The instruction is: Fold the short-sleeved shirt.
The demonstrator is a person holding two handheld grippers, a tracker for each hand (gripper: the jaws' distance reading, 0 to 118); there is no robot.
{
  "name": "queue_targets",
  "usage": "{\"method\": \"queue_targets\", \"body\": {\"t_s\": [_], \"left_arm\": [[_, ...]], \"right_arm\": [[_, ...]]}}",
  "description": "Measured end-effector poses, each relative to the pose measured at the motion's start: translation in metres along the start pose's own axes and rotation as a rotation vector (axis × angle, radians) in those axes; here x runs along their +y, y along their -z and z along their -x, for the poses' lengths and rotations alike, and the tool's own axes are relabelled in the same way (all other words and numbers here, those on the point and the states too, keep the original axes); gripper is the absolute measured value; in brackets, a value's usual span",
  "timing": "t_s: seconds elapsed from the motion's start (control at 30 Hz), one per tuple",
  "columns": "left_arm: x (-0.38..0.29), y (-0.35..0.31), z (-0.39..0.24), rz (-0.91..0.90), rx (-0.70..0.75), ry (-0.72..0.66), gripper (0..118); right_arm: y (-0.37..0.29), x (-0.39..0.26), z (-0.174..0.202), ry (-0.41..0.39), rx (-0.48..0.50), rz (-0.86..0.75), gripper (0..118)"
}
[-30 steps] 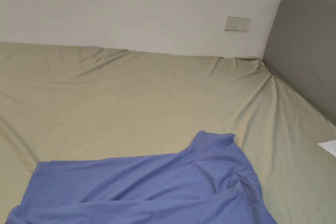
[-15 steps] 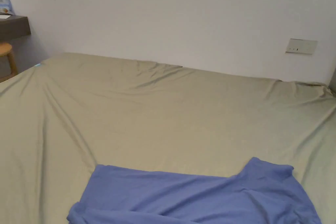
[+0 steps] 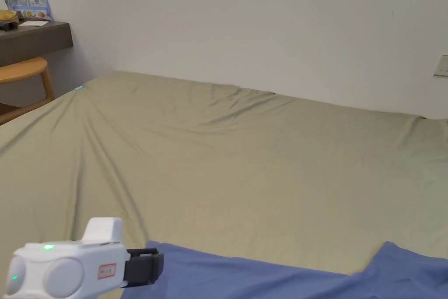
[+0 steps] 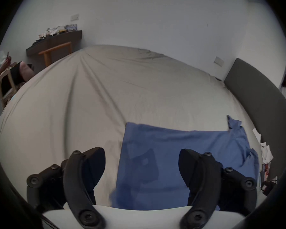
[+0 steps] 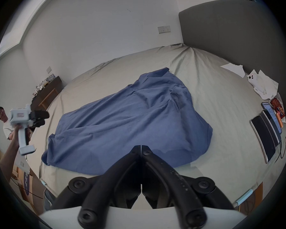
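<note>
left gripper (image 3: 151, 265) low-left, above bed (image 3: 245, 160) | blue shirt (image 3: 262, 276) bottom edge

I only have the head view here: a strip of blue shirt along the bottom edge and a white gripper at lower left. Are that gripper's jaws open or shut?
Observer: Open. In the left gripper view the left gripper has its jaws spread wide with nothing between them, above the near left edge of the shirt.
Operator: And the right one?
Observer: The right gripper has its jaws shut tip to tip, at the shirt's near edge; whether any cloth is pinched I cannot tell.
Operator: Is the shirt laid flat?
Observer: No. In the right gripper view the shirt lies spread but rumpled, with ridges toward the headboard end.
</note>
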State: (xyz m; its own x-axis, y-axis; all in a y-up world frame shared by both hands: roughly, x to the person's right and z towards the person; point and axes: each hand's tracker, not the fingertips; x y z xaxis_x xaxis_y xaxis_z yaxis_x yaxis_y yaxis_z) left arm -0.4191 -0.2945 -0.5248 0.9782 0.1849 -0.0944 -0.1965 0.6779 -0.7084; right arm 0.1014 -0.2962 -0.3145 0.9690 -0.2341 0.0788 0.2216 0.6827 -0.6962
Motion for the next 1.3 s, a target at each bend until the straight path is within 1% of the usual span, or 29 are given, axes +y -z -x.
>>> {"method": "queue_targets", "body": {"t_s": [0.13, 0.2, 0.3, 0.33, 0.37, 0.4, 0.43, 0.47, 0.5, 0.53, 0.57, 0.63, 0.7, 0.77, 0.83, 0.87, 0.93, 0.97, 1.0, 1.03, 1.07, 1.1, 1.13, 1.17, 1.2, 1.27, 1.3], "left_arm": [[0.025, 0.062, 0.0, 0.065, 0.069, 0.036, 90], [0.029, 0.083, -0.002, 0.075, 0.081, 0.059, 86], [0.028, 0.105, -0.001, 0.097, 0.11, 0.091, 86], [0.027, 0.111, -0.001, 0.125, 0.124, 0.099, 82], [0.024, 0.116, 0.0, 0.164, 0.138, 0.097, 76], [0.019, 0.12, 0.001, 0.201, 0.13, 0.086, 74], [0.014, 0.117, -0.001, 0.175, 0.124, 0.084, 66], [0.011, 0.107, -0.004, 0.093, 0.131, 0.095, 47], [0.01, 0.102, -0.005, 0.103, 0.096, 0.097, 23], [0.009, 0.099, -0.006, 0.117, 0.082, 0.096, 13], [0.006, 0.092, -0.009, 0.11, 0.093, 0.102, 9], [0.005, 0.085, -0.009, 0.105, 0.067, 0.115, 7], [0.007, 0.076, -0.007, 0.098, 0.045, 0.074, 6], [0.011, 0.065, -0.004, 0.075, -0.01, 0.03, 6], [0.015, 0.05, -0.004, 0.047, -0.008, 0.027, 6], [0.017, 0.041, -0.003, 0.022, -0.018, 0.029, 6], [0.019, 0.032, -0.003, 0.008, -0.043, 0.023, 6], [0.021, 0.026, -0.006, 0.01, -0.054, 0.019, 6], [0.022, 0.025, -0.006, 0.01, -0.053, 0.018, 6], [0.023, 0.025, -0.008, 0.008, -0.054, 0.02, 6], [0.024, 0.026, -0.01, 0.006, -0.048, 0.031, 6], [0.025, 0.028, -0.013, 0.008, -0.037, 0.038, 6], [0.026, 0.031, -0.015, 0.015, -0.03, 0.04, 6], [0.026, 0.033, -0.016, 0.022, -0.025, 0.043, 6], [0.026, 0.035, -0.018, 0.028, -0.019, 0.045, 6], [0.027, 0.041, -0.021, 0.043, -0.006, 0.053, 6], [0.026, 0.043, -0.022, 0.049, 0.0, 0.058, 6]], "right_arm": [[0.011, 0.012, 0.005, -0.016, -0.009, 0.015, 2], [0.016, 0.017, 0.005, -0.02, -0.008, 0.02, 2], [0.022, 0.024, 0.006, -0.017, -0.004, 0.026, 2], [0.023, 0.025, 0.007, -0.018, -0.004, 0.03, 2], [0.025, 0.027, 0.008, -0.022, -0.005, 0.035, 2], [0.025, 0.027, 0.01, -0.028, -0.006, 0.037, 2], [0.026, 0.028, 0.011, -0.034, -0.004, 0.042, 2], [0.026, 0.027, 0.011, -0.037, -0.002, 0.044, 2], [0.027, 0.027, 0.012, -0.042, 0.004, 0.047, 2], [0.027, 0.027, 0.012, -0.042, 0.009, 0.049, 2], [0.028, 0.027, 0.011, -0.039, 0.019, 0.053, 2], [0.032, 0.029, 0.009, -0.034, 0.034, 0.056, 2], [0.034, 0.037, 0.004, -0.023, 0.041, 0.052, 2], [0.036, 0.049, -0.004, -0.018, 0.041, 0.028, 2], [0.042, 0.067, -0.013, -0.026, 0.006, -0.009, 2], [0.049, 0.079, -0.022, -0.039, -0.03, -0.035, 2], [0.064, 0.099, -0.034, -0.074, -0.067, -0.066, 2], [0.075, 0.112, -0.041, -0.077, -0.091, -0.076, 2], [0.088, 0.123, -0.049, -0.073, -0.087, -0.067, 3], [0.103, 0.137, -0.058, -0.068, -0.083, -0.058, 11], [0.118, 0.15, -0.067, -0.051, -0.088, -0.052, 25], [0.132, 0.161, -0.075, -0.03, -0.088, -0.037, 49], [0.151, 0.173, -0.085, 0.014, -0.084, -0.002, 66], [0.166, 0.182, -0.094, 0.051, -0.084, 0.023, 77], [0.179, 0.189, -0.1, 0.085, -0.085, 0.042, 82], [0.206, 0.2, -0.111, 0.136, -0.111, 0.099, 82], [0.216, 0.202, -0.114, 0.131, -0.113, 0.1, 82]]}}
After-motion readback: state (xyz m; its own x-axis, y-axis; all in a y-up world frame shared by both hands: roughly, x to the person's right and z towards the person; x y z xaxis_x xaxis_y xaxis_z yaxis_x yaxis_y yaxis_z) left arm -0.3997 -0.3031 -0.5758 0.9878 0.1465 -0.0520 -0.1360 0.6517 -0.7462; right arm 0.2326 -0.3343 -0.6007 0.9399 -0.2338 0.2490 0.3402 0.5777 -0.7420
